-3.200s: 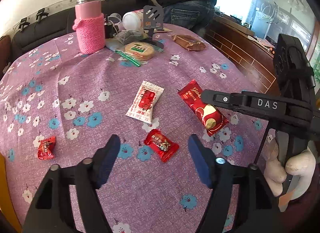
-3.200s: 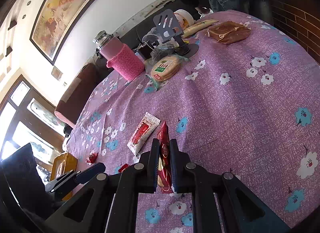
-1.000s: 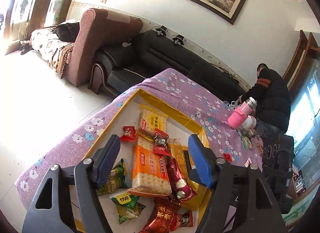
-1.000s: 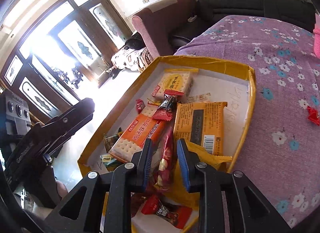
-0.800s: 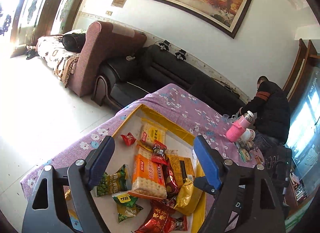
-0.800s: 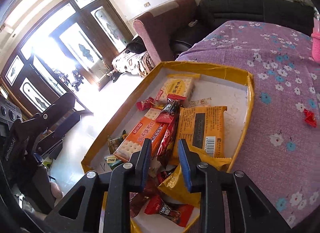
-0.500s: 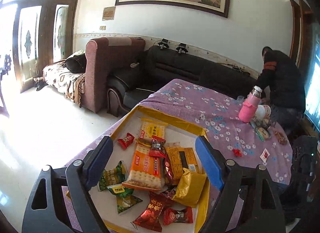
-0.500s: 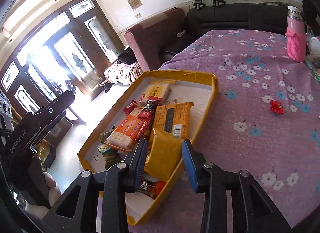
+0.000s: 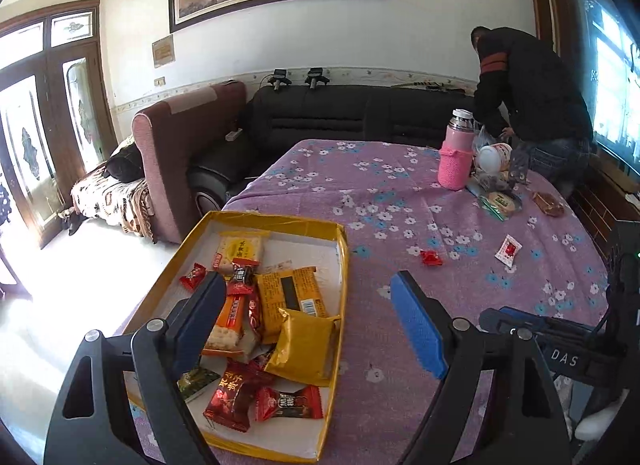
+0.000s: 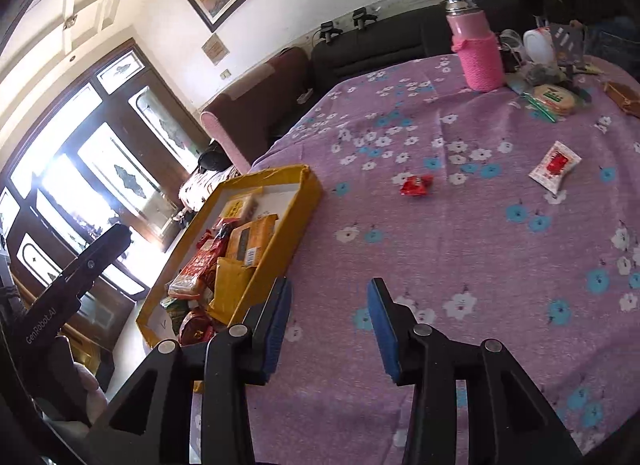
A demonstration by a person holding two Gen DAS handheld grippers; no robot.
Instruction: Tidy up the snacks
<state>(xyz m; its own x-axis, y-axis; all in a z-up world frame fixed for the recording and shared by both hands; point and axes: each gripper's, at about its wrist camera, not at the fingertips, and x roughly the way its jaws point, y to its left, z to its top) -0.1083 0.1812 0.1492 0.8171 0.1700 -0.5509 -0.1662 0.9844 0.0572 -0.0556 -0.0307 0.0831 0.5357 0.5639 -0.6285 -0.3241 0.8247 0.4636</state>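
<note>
We hold both sets of fingers released and empty above the bench, its purple floral cloth reaching toward a black sofa. The yellow snack tray sits at the near-left edge; a red candy and white packet lie mid-bench.

Our left wrist view sits over the yellow tray; right view has it at 9 o'clock; both share the pink flask far off.

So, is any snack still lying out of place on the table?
Yes. A small red candy and a white-and-red packet lie loose on the purple tablecloth, apart from the yellow tray that holds the other snacks.
</note>
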